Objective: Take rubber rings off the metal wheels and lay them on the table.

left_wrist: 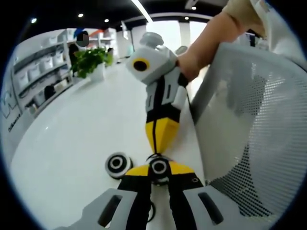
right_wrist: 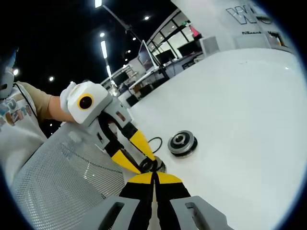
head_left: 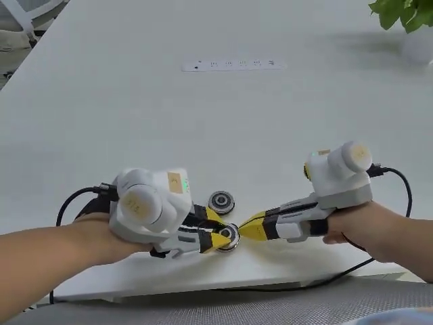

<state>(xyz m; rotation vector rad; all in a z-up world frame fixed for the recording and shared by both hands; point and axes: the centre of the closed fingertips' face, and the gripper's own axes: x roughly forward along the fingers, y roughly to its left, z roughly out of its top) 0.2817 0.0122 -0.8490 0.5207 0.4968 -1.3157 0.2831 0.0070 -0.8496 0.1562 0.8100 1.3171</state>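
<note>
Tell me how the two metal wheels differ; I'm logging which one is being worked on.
The near wheel is clamped in the left gripper, with the right gripper at it. The far wheel lies free, untouched. The near wheel is by the table edge, the far wheel further in. Both are round, face up.

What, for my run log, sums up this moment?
left gripper: shut on metal wheel | right gripper: shut, tips at it | second wheel: on table

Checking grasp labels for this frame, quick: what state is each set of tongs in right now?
Left tongs: closed on a metal wheel, one jaw on each side.
Right tongs: closed, tips at that wheel; whether they pinch anything cannot be told.
</note>
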